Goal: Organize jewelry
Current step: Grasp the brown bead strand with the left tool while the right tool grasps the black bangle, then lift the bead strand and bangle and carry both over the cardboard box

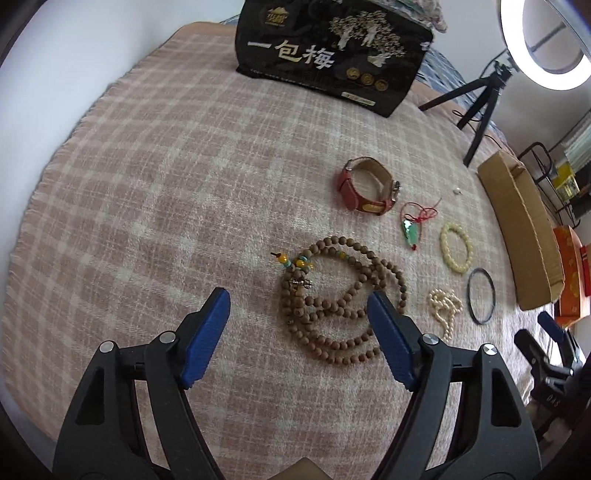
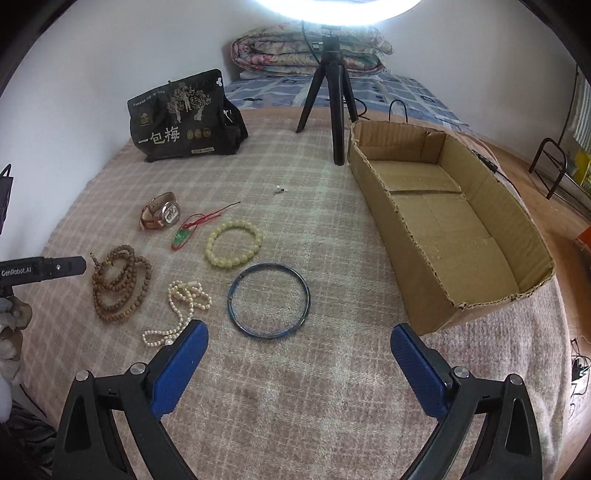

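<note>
The left gripper has its two blue pads spread apart, with nothing pinched between them. It hangs over a pink checked blanket. A long string of brown wooden beads lies coiled on the blanket between the pads, and the right pad covers part of the coil. From the beads, at about 1 o'clock, a red watch lies on its side. Just past it, at about 4 o'clock from the watch, is a green pendant on a red cord. Next to the pendant, at 3 o'clock, is a bracelet of pale yellow beads. At 6 o'clock from that bracelet lies a thin dark bangle, and a string of small white pearls is just beside the bangle at 9 o'clock. The right gripper also has its blue pads spread wide, and it holds nothing. In its view the dark bangle lies flat on the blanket at 11 o'clock from the gap between the pads, near but not touching them. The white pearls sit by the tip of the left pad. An open cardboard box stands at 2 o'clock, well apart from the jewelry. A black snack bag with white letters stands far off at 11 o'clock. A black tripod stands at 12 o'clock, under a bright ring light. A tiny earring lies alone between the tripod and the yellow bracelet.
</note>
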Tool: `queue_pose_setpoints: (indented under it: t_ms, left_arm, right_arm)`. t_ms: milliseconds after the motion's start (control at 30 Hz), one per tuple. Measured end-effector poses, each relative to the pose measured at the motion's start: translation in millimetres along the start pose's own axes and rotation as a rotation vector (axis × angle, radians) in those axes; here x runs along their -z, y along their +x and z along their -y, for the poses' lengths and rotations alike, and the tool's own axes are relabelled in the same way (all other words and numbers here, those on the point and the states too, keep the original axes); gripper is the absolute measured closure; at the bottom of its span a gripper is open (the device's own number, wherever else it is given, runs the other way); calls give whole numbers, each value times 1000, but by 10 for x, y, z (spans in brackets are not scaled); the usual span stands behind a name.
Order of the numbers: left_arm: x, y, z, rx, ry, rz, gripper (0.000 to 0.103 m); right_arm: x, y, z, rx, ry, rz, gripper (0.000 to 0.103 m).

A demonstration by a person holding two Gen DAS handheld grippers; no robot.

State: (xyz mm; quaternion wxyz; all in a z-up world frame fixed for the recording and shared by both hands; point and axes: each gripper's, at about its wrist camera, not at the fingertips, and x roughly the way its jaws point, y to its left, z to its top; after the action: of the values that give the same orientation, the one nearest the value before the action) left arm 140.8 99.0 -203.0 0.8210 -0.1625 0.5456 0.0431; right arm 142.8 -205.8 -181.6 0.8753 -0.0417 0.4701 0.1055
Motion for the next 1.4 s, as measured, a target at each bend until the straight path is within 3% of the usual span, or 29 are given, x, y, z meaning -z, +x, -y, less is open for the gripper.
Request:
queue_pose_setpoints:
  t_ms: [167, 533, 833, 1100, 1167, 1267, 1300, 1333, 1400]
  left_arm:
    - [-19, 220, -37, 7, -60, -73, 37]
    - [-26, 449, -51, -13, -72, -93, 38]
    - [-64, 585, 101, -33, -48, -82, 39]
    - [-96, 607, 103, -64, -37, -67, 57]
    - [-75, 597, 108, -76, -25, -60, 66]
    - [-89, 592, 137, -92, -6, -48, 80]
    - [-97, 591, 145, -93, -5, -48, 80]
    - [-100, 588, 151, -92, -6, -45, 88]
    - [-112, 582, 154, -82, -6, -44, 91]
  right_arm:
    - [-18, 165, -52, 14, -19, -8, 0]
    - [-81, 429, -228, 15, -86, -59, 0]
    - [-123, 735, -165, 45, -47, -120, 0]
    - [-142, 789, -152, 26, -53, -128, 2]
    - [-147, 775, -150, 12, -59, -125, 7]
    - [-153, 732, -183, -5, -71, -114, 26]
    - [-154, 720, -192, -9, -73, -111, 29]
    - [-153, 716, -196, -8, -74, -111, 29]
    - [-147, 714, -186, -15, -72, -108, 29]
